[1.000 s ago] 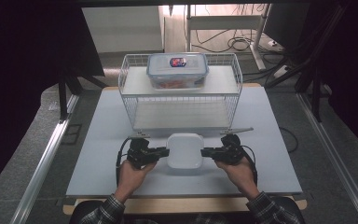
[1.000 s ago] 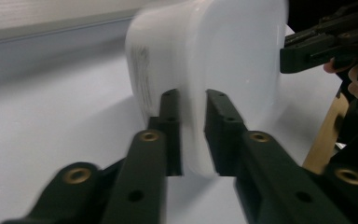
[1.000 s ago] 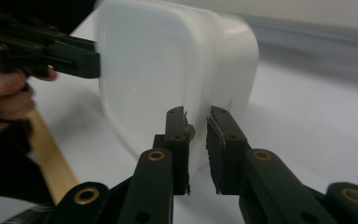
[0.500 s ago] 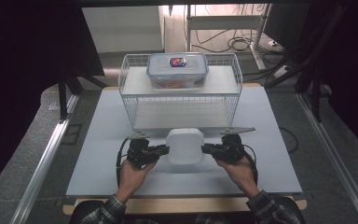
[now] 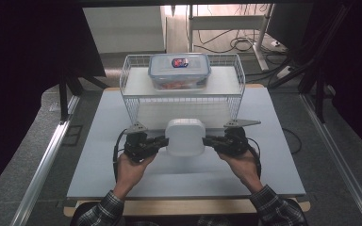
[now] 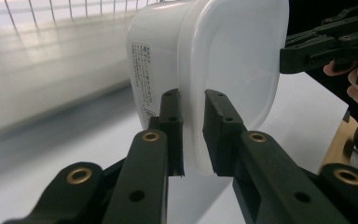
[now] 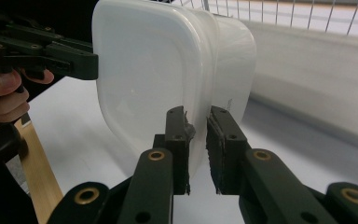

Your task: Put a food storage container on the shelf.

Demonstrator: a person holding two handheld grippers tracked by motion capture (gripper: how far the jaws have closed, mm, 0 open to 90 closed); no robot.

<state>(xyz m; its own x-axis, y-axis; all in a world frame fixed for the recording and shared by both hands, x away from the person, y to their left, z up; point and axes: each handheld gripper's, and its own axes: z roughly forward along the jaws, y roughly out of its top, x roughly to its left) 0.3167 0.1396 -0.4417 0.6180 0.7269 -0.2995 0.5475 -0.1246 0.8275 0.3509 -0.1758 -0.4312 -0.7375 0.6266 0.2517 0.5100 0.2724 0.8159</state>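
Observation:
A white lidded plastic container [image 5: 185,137] hangs just above the table in front of the wire rack. My left gripper [image 5: 162,141] is shut on its left rim, and my right gripper [image 5: 209,140] is shut on its right rim. In the left gripper view the container [image 6: 214,70] sits between the jaws of my left gripper [image 6: 193,135], with the other gripper [image 6: 328,42] clamped on the far side. In the right gripper view the container [image 7: 168,79] is pinched by my right gripper [image 7: 196,149]. A printed label shows on its side wall.
A white wire rack [image 5: 181,89] stands at the back of the table [image 5: 99,155]. On its top shelf rests a clear lidded box [image 5: 179,70] with a red and blue sticker. Dark floor and cables surround the table.
Both grippers have carried the white container a little away from the person, toward the wire rack, and slightly upward. Both grips stay the same.

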